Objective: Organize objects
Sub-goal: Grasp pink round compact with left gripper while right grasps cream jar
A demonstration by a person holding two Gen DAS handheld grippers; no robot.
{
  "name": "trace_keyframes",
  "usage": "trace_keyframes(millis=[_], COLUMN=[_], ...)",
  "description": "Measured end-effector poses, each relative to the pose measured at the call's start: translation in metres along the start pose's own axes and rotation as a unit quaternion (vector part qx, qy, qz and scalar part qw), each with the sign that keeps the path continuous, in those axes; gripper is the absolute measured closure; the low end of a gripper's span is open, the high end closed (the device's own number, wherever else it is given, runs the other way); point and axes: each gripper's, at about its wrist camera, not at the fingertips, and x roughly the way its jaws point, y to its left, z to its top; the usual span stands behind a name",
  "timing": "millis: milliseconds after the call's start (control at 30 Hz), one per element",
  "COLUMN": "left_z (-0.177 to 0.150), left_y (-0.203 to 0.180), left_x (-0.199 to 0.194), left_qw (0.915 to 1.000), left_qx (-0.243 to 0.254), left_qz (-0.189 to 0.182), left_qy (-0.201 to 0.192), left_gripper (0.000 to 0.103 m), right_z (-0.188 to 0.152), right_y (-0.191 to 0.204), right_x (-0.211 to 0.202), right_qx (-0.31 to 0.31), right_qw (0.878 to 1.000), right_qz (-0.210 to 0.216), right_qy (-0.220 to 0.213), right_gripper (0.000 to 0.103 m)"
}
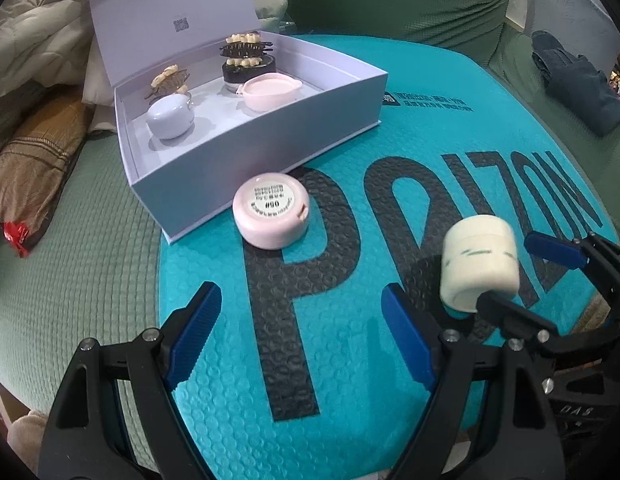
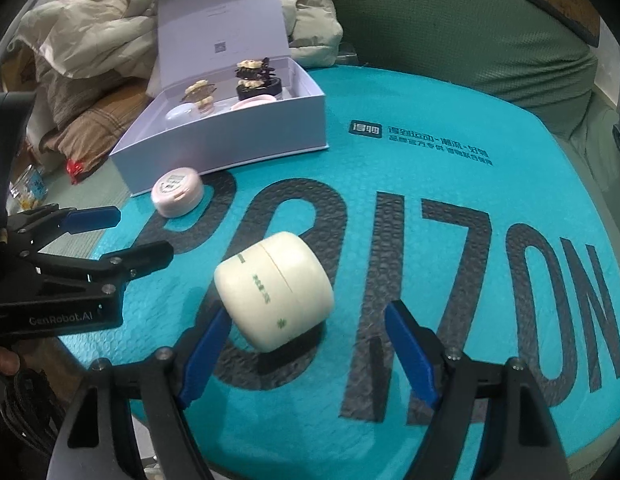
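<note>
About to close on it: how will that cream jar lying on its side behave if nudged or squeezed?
The cream jar lies on its round side, so it will probably roll. Its surface looks smooth and glossy, maybe slippery. The seam near its lid suggests squeezing the body instead. The right hand-held gripper stands open around it.

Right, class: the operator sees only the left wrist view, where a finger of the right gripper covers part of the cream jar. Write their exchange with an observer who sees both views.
Operator: Is the cream jar inside the right gripper?
Observer: The cream jar lies on its side on the teal mailer, between the open jaws of the right gripper. The pad on the picture's right stands clear.
Operator: Anything on the jar's covered part?
Observer: A small green mark, low on its side.
Operator: My left gripper from outside?
Observer: The left gripper has "GenRobot.AI" printed on its body.
</note>
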Motion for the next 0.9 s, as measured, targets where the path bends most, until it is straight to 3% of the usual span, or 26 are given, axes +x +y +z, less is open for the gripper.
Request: trace_keyframes(millis=[500,900], left_z=[0.028,0.039], left_y=[0.008,0.006], left_x=[0.025,0.051], left_qw=[0.9985,0.9993], left_qx=[-0.010,-0.017], left_qz=[0.048,0.032], left_qy=[-0.023,-0.011], left_gripper=[0.021,0.021], right_z=[0.029,-0.002], right_y=[-0.039,-0.066], right_x=[0.015,-0.001], right_qx=[0.011,0.066], right_qw=[0.999,0.996], right_qz=[-0.012,0.030], right_qy=[-0.029,-0.047], right_gripper=[0.026,0.026])
